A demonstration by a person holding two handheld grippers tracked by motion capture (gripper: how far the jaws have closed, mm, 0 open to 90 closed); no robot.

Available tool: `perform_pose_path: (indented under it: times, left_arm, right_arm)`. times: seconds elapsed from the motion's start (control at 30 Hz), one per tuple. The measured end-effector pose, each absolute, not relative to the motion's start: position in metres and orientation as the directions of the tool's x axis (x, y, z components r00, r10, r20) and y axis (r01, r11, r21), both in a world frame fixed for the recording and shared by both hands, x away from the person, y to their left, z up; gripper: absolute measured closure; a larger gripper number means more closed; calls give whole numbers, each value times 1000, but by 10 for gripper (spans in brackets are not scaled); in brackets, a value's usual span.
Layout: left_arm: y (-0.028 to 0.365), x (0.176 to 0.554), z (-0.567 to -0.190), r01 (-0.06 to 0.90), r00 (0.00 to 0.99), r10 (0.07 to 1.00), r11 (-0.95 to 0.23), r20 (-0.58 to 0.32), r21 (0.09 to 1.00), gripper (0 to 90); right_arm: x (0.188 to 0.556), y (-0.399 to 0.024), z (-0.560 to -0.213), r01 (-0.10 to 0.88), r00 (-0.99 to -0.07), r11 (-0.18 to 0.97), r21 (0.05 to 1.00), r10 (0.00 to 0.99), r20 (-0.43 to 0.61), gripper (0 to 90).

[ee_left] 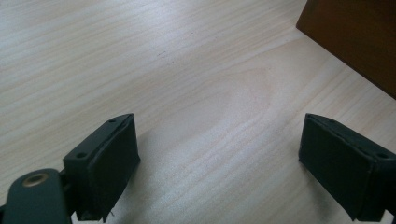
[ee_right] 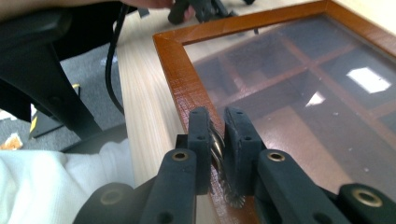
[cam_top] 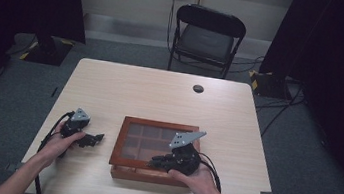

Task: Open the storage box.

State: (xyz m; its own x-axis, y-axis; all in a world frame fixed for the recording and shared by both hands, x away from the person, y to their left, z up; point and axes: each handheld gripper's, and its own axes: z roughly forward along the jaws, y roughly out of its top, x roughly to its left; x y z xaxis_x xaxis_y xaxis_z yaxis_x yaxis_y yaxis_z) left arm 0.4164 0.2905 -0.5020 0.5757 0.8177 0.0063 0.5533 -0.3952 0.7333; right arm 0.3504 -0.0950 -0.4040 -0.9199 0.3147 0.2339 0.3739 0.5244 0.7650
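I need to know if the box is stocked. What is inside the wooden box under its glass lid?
Through the glass lid of the wooden box, wooden dividers form compartments that look empty. Glare and the right gripper hide part of the inside.

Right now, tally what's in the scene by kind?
Table: 1
Box: 1
Chair: 1
Grippers: 2, left gripper open over bare table, right gripper shut on a small ridged metal piece at the box's near edge
Total: 6
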Motion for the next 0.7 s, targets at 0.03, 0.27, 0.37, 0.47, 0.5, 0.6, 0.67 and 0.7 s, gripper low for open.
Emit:
perform_pose_path:
  times: [0.03,0.27,0.37,0.47,0.5,0.6,0.67,0.7]
  left_arm:
    - [291,417,-502,553,577,817,-398,8,732,112]
    - [291,417,-502,552,577,816,-398,9,733,110]
    - [291,417,-502,552,579,816,-399,8,732,110]
    - [291,417,-502,552,577,816,-398,8,732,110]
    - [291,417,-502,552,577,817,-399,10,732,110]
    - [291,417,-502,551,580,815,-400,9,732,110]
    - [291,417,-502,552,578,816,-400,10,732,110]
    - [291,417,-502,552,578,816,-399,9,732,110]
  right_arm:
    - [351,-95,-403,372,-920,522,767,316,231,819]
    - [353,-96,-397,369,-921,519,771,314,230,819]
    - [354,-96,-394,367,-922,517,773,313,228,819]
    - [355,-96,-392,367,-922,515,774,313,229,819]
    - [355,-96,-392,370,-921,512,775,311,235,819]
    - [355,-96,-391,367,-922,517,773,312,230,820]
    - [356,-96,-390,367,-921,508,779,312,231,819]
    - [356,-96,-389,372,-919,503,780,316,235,819]
